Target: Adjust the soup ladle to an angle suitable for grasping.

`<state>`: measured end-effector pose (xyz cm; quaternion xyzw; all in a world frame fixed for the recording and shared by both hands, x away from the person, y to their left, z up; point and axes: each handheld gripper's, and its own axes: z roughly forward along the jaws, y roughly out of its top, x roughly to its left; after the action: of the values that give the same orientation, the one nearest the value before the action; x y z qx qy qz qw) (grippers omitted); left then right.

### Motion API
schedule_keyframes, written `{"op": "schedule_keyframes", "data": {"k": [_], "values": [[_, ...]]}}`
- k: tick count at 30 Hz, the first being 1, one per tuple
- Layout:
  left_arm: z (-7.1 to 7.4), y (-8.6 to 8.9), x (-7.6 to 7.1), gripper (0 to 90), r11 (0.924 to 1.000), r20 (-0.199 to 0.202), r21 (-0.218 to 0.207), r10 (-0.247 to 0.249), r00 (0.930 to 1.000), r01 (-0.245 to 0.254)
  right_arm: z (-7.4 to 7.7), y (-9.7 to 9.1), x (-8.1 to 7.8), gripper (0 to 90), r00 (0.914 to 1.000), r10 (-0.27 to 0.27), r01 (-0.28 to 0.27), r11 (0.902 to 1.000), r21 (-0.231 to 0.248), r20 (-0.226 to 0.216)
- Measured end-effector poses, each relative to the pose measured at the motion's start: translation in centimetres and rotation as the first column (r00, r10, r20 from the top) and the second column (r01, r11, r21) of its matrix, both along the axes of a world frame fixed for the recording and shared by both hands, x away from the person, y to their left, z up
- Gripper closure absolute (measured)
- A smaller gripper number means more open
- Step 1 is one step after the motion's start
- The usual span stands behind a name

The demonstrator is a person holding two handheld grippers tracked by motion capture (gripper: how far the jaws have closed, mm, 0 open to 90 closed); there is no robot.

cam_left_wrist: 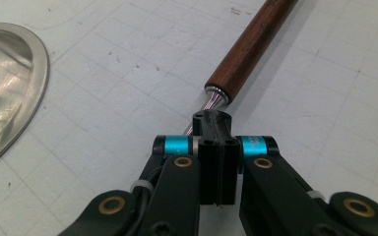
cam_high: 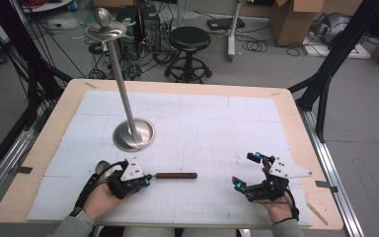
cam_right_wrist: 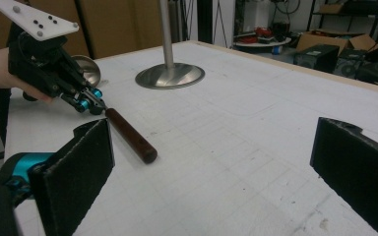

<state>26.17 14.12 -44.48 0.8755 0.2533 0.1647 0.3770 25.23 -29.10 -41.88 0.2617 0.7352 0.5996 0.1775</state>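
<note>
left gripper [cam_left_wrist: 215, 123]: jaws pinching ladle's [cam_left_wrist: 248, 49] metal shaft | right gripper [cam_right_wrist: 211, 162]: jaws spread wide, holding nothing

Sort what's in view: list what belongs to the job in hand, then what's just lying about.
In the job:
- ladle with the wooden handle, its metal shaft clamped in the left gripper
- right gripper, jaws wide open and holding nothing, beside the ladle
- steel stand close by, probably part of it

Lying about:
- black stool
- cardboard boxes
- cables on the floor
</note>
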Motion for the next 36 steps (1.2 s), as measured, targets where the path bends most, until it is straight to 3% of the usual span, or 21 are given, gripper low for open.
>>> {"op": "schedule_keyframes", "data": {"k": [22, 31, 36], "values": [[-0.2, -0.1, 2.0, 90.0, 0.9961, 0.003, -0.029, 0.083, 0.9965, -0.083, 0.0, 0.1, 0.0, 2.1, 1.0000, 0.008, -0.008, 1.0000, -0.004, -0.002], [-0.2, -0.4, 2.3, 90.0, 0.9942, 0.012, -0.021, 0.106, 0.9943, -0.106, 0.0, 0.1, 0.0, 2.1, 0.9999, 0.010, -0.010, 0.9999, -0.010, -0.002], [-0.3, -0.9, 2.4, 90.0, 0.9930, 0.043, -0.002, 0.118, 0.9920, -0.118, -0.1, 0.1, 0.0, 2.1, 1.0000, 0.008, -0.008, 0.9999, -0.009, -0.004]]}}
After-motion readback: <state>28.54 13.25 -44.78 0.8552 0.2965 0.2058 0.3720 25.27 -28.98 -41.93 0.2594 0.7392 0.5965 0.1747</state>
